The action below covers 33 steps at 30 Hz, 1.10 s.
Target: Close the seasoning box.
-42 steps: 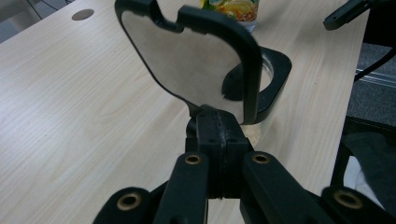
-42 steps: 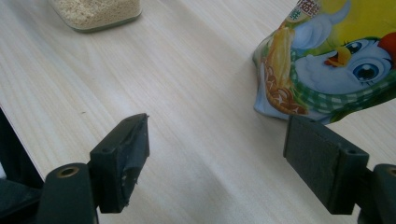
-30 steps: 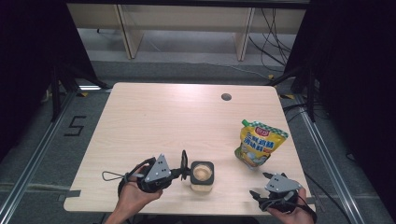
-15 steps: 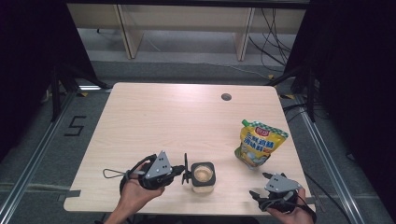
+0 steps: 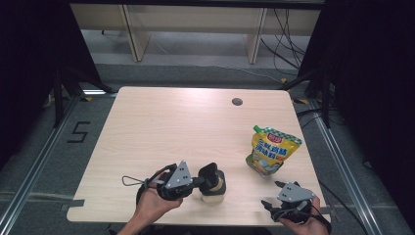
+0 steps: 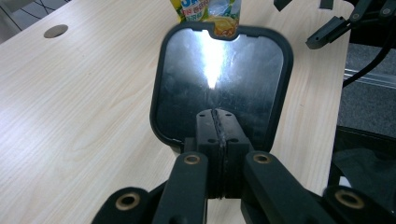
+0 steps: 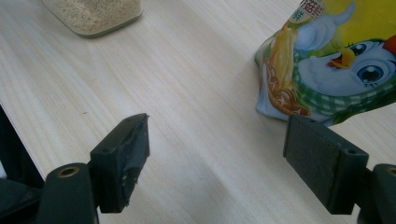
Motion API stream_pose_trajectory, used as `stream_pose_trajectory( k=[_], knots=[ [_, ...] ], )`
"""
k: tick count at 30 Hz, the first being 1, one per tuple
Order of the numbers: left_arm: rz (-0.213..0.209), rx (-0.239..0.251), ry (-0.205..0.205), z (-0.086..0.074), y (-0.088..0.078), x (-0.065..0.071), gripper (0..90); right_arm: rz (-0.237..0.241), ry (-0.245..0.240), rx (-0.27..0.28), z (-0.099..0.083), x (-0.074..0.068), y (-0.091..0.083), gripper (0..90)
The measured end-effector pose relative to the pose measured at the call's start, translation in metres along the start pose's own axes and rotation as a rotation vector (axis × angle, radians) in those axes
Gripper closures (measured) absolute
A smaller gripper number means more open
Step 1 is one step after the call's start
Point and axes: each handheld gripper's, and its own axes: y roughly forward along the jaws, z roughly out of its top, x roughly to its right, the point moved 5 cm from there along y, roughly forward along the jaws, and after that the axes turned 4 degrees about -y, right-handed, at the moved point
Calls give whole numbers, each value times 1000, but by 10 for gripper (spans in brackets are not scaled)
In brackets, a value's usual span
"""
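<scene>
My left gripper [image 5: 201,180] is shut on the edge of a black, rounded-square lid [image 5: 208,172], which it holds tilted over the mouth of a small clear jar [image 5: 214,191] of beige grains. In the left gripper view the lid [image 6: 219,74] stands up right in front of the closed jaws [image 6: 218,128]. My right gripper [image 5: 272,194] rests open near the table's front right edge, nothing between its jaws [image 7: 219,154]. A yellow snack pouch [image 5: 270,152] lies beyond it, and its cartoon-bird print [image 7: 336,60] is close to the right jaw.
The wooden table [image 5: 171,127] has a round cable hole [image 5: 237,102] at the back right. The jar's base [image 7: 93,14] lies far left of the right gripper. Dark floor and metal rails drop off past the table's edges.
The lid, held upright just left of the jar before, has swung right and now sits tilted over the jar's mouth. The right gripper has not moved.
</scene>
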Motion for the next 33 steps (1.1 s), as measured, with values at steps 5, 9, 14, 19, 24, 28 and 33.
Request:
stream_pose_trajectory(
  k=[5,9,14,19,24,28,33],
  knots=[
    [-11,-9,-2,1,6,3,881,-1,-3,1,0,0,0,236],
    [-25,-27,10,0,12,4,879,7,-13,-2,0,0,0,237],
    [-32,-17,2,2,13,5,849,-1,-1,1,0,0,0,237],
    [-40,12,-34,3,11,4,772,7,0,-2,0,-1,-1,237],
    [-16,23,-83,1,0,-3,553,4,-12,3,0,0,0,237],
    [-4,36,-94,-6,-6,-5,461,5,-12,-1,0,0,0,237],
    [15,66,-144,-14,-14,-11,392,7,-17,0,0,0,1,237]
  ],
)
